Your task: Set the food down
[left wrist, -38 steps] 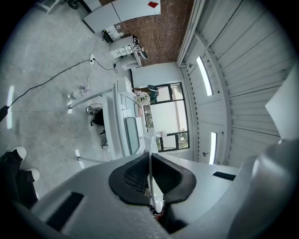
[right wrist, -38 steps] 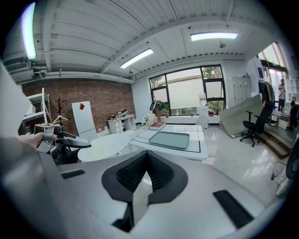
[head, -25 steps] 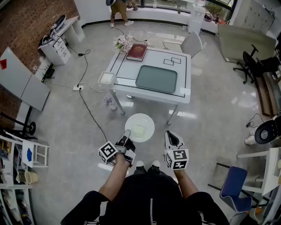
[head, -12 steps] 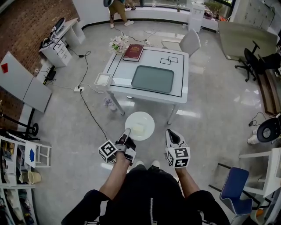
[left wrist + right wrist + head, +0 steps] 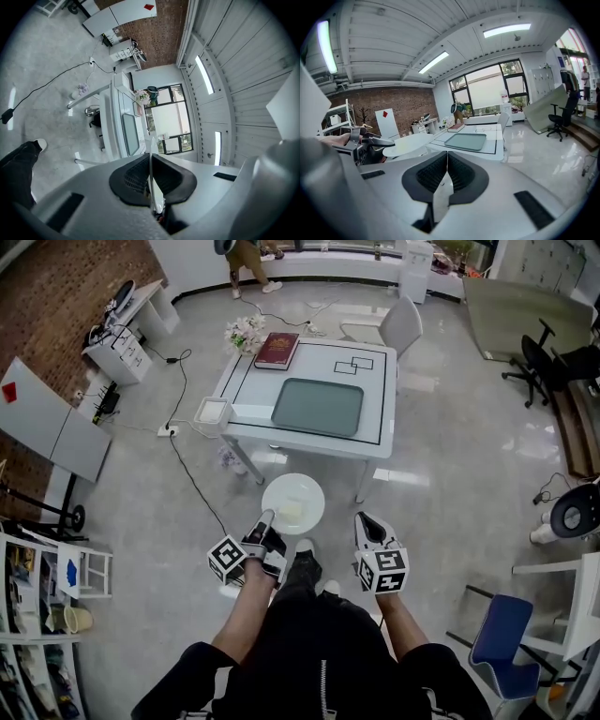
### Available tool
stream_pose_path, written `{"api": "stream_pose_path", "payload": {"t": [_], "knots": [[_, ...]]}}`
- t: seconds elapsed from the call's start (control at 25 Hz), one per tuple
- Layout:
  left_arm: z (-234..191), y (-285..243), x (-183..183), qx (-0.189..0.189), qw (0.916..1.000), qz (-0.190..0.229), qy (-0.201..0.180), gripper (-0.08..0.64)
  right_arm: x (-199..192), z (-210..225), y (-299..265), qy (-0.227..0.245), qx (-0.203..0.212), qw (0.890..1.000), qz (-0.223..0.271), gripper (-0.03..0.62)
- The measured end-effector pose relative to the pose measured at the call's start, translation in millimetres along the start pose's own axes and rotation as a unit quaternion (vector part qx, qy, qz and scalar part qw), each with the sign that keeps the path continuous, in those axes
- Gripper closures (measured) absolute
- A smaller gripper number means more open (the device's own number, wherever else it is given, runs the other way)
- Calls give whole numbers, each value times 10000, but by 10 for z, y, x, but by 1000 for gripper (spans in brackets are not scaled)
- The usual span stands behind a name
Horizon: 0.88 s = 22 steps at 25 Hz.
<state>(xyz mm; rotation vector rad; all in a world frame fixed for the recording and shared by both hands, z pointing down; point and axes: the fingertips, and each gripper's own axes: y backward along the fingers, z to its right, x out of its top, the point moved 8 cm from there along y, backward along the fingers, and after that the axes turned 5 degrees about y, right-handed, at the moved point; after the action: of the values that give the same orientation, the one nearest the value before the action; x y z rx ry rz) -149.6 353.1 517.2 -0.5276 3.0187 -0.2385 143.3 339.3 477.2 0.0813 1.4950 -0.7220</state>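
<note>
A white plate [image 5: 292, 503] with a pale block of food [image 5: 292, 510] on it hangs in front of me above the floor. My left gripper [image 5: 264, 527] is shut on the plate's near left rim; in the left gripper view the thin rim [image 5: 151, 173] runs edge-on between the closed jaws. My right gripper [image 5: 367, 525] is shut with nothing in it, level with the plate and to its right. The right gripper view shows the plate [image 5: 405, 144] and the left gripper [image 5: 365, 143] at the left. Ahead stands the white table [image 5: 394, 399] with a grey-green tray [image 5: 318, 407].
On the table's far left lie a red book [image 5: 277, 350] and flowers [image 5: 241, 332]; a small white dish [image 5: 212, 412] sits at its left edge. A grey chair [image 5: 401, 324] stands behind it. A cable [image 5: 192, 479] crosses the floor at left. A blue chair [image 5: 497, 638] is at right.
I have walked towards the table, which sits nearer and lower in view. The plate stays in the left gripper. My left foot has swung forward under the plate.
</note>
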Motion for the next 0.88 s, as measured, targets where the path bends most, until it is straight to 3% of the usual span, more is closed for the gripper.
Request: {"api": "stream_pose_path", "payload": {"t": [0.56, 0.88], "knots": [[-13, -422, 114, -67, 9998, -166, 36, 545, 46, 190, -300, -139, -126, 9998, 17, 581], [-4, -865, 360, -18, 9997, -220, 39, 546, 248, 307, -802, -12, -130, 9998, -129, 581]]}}
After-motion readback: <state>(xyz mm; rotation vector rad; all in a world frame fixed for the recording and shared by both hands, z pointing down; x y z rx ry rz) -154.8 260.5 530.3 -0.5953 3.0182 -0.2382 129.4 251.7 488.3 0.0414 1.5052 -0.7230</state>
